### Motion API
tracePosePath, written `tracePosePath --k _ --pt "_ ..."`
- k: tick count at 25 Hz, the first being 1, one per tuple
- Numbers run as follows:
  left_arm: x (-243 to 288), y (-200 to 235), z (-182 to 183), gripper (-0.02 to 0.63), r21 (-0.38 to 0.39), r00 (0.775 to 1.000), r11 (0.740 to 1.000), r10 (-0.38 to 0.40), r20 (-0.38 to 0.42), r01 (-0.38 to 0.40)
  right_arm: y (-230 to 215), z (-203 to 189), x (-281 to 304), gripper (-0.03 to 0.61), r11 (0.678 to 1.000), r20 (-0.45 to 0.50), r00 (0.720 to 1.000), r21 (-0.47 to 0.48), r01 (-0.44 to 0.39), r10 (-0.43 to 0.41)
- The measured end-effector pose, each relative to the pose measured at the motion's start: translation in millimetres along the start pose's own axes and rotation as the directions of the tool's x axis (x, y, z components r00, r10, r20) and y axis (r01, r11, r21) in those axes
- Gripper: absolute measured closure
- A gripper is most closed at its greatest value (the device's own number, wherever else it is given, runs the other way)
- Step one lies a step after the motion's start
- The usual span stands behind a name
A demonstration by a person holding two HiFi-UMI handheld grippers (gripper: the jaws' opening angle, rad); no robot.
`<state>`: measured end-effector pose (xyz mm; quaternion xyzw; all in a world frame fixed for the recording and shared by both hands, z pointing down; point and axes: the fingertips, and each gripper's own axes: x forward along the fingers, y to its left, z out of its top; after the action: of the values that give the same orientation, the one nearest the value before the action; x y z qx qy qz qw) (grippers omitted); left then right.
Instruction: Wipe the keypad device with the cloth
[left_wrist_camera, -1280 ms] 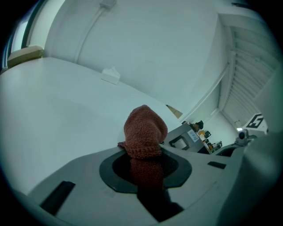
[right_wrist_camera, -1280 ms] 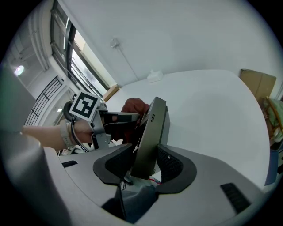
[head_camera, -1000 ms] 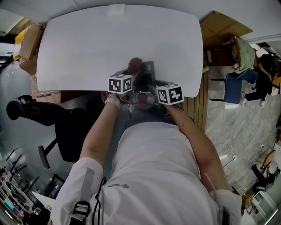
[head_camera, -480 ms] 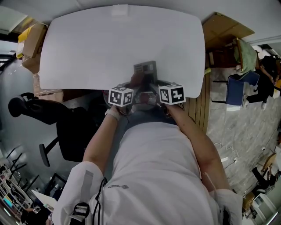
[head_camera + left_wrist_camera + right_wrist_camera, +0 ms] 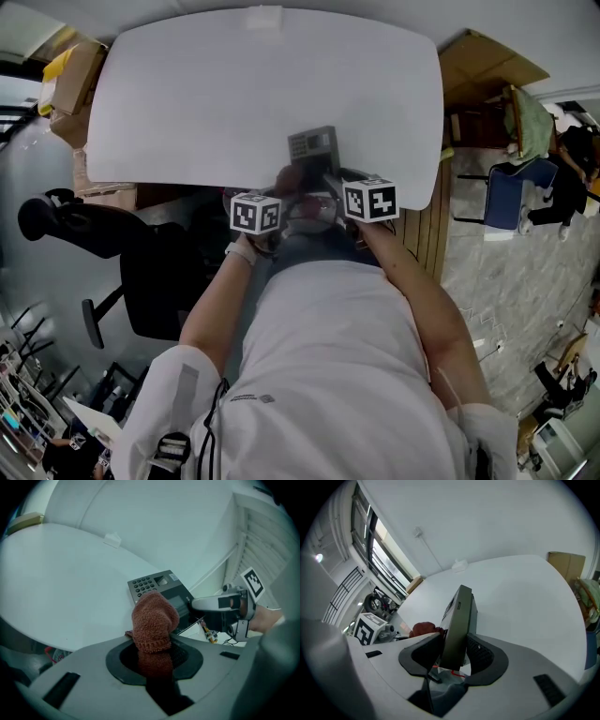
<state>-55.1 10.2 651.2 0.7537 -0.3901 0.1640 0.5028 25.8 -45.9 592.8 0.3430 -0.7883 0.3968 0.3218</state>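
Cloth (image 5: 153, 618) drawn back off keypad device (image 5: 313, 148); left gripper (image 5: 154, 656) clenches cloth, right gripper (image 5: 452, 656) clamps device, long axis pointing away.

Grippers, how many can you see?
2. The left gripper pinches the brown cloth; the right gripper clamps the keypad device at the near edge of the white table. None seems hidden.

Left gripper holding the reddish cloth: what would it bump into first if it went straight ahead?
Probably the dark grey keypad device, just beyond the reddish-brown knitted cloth; the gap between them is unclear.
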Motion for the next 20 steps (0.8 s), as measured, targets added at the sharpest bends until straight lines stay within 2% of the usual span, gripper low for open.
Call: tracePosePath --k 3,7,12,15,20 --pt "7 2 11 0.528 -0.022 1.000 1.000 0.004 0.023 -0.003 -8 2 1 0.404 1.000 0.016 1.000 0.016 0.020 -0.020" --pt "17 2 36 0.528 0.004 0.999 0.999 0.039 0.036 -0.039 -18 6 0 0.403 0.998 0.039 0.999 0.053 0.034 -0.036" --pt "24 -26 68 0.528 0.037 0.997 0.999 -0.035 0.074 0.032 -19 14 0 0.403 0.998 0.064 0.997 0.054 0.035 -0.038" --pt "15 -39 81 0.528 0.062 0.994 0.997 -0.047 0.100 0.041 -21 17 2 0.405 0.998 0.066 0.997 0.059 0.034 -0.038" --pt "-20 -54 99 0.528 0.064 0.980 0.997 -0.053 0.191 0.041 -27 32 7 0.405 0.998 0.094 0.995 0.052 0.027 -0.032"
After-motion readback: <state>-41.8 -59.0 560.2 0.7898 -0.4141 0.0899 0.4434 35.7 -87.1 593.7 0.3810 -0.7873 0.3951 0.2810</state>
